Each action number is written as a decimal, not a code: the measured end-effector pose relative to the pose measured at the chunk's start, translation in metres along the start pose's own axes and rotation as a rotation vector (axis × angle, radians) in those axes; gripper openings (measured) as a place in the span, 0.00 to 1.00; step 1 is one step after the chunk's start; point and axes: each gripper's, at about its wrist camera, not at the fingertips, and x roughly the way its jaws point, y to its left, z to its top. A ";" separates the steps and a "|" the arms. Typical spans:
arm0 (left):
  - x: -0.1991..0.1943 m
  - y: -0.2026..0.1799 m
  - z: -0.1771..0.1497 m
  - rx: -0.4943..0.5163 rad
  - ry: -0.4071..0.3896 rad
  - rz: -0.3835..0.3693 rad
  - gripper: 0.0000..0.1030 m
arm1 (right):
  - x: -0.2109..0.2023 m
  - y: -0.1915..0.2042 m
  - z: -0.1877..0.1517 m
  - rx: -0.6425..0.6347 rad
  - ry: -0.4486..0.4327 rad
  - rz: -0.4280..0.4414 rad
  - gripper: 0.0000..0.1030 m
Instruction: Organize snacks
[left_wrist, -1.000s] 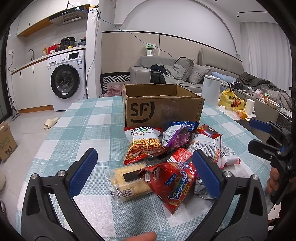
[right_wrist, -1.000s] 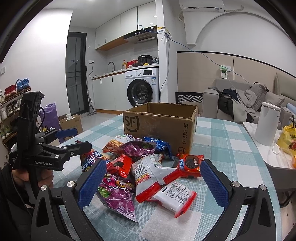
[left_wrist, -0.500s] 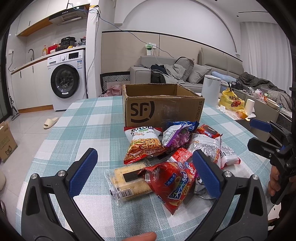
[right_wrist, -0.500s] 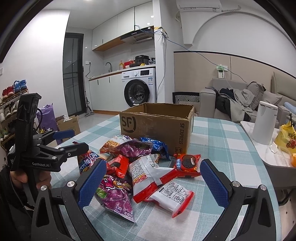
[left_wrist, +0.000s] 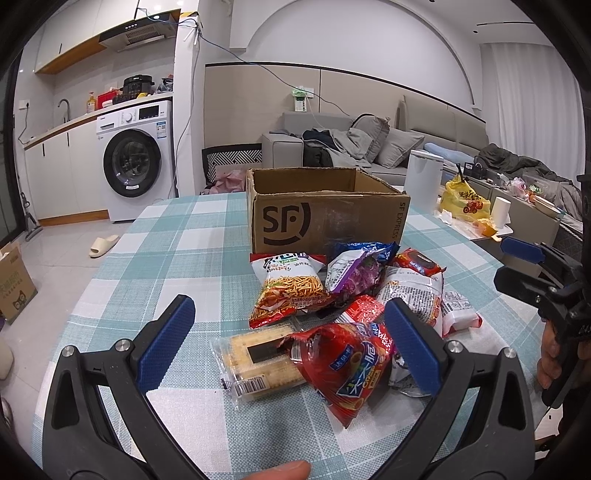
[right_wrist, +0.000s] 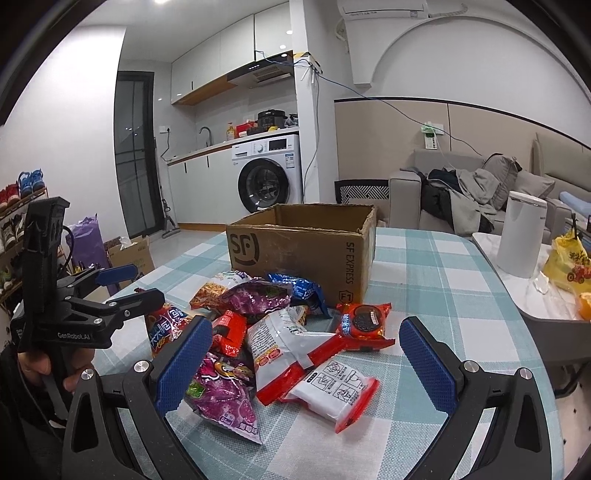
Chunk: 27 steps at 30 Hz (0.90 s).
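Observation:
A pile of snack packets lies on the checked tablecloth (left_wrist: 177, 258) in front of an open cardboard box (left_wrist: 325, 221) marked SF. Nearest my left gripper (left_wrist: 288, 339) are a clear cracker pack (left_wrist: 255, 365) and a red bag (left_wrist: 347, 365); behind them lie a noodle-stick bag (left_wrist: 288, 288) and a purple bag (left_wrist: 351, 273). My left gripper is open and holds nothing. My right gripper (right_wrist: 306, 362) is also open, above a white and red packet (right_wrist: 332, 387), a white bag (right_wrist: 280, 347) and a purple bag (right_wrist: 225, 391). A red cookie pack (right_wrist: 364, 321) lies by the box (right_wrist: 299, 247).
A white canister (right_wrist: 521, 236) and a yellow bag (right_wrist: 569, 266) stand on a side table to the right. A washing machine (left_wrist: 136, 166) and a sofa (left_wrist: 369, 147) are behind the table. A hand holds each gripper handle at the frame edges.
The right wrist view has crept slightly closer to the pile. The left gripper has stayed where it was. Both grippers remain open.

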 end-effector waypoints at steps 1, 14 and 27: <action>0.000 0.000 0.000 0.001 0.001 0.000 0.99 | 0.000 0.000 0.000 0.001 -0.001 -0.002 1.00; -0.002 0.001 0.000 0.001 -0.004 0.015 0.99 | 0.001 0.004 0.000 -0.018 0.003 -0.014 1.00; 0.006 -0.001 -0.001 0.030 0.042 -0.028 0.99 | 0.009 0.001 -0.002 0.012 0.075 -0.011 1.00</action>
